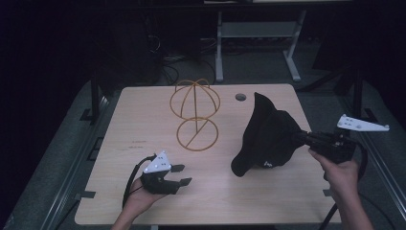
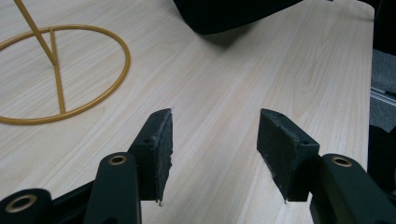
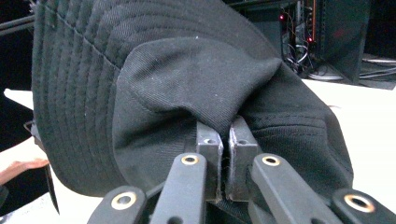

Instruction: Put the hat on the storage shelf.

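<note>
A black bucket hat (image 1: 267,135) hangs lifted over the right half of the table, its lower brim close to the wood. My right gripper (image 1: 300,136) is shut on a fold of the hat's cloth; in the right gripper view the hat (image 3: 187,79) bulges over the pinched jaws of my right gripper (image 3: 227,140). A gold wire hat stand (image 1: 195,115) rises at the middle of the table, its ring base (image 2: 56,74) flat on the wood. My left gripper (image 1: 183,175) rests low at the front left, open, with nothing between its pads (image 2: 161,149).
The light wooden table (image 1: 143,143) has a round cable hole (image 1: 241,97) near its far edge. Behind the table stand a grey frame (image 1: 258,43) and loose cables on the floor. A dark rail (image 1: 368,143) runs along the right side.
</note>
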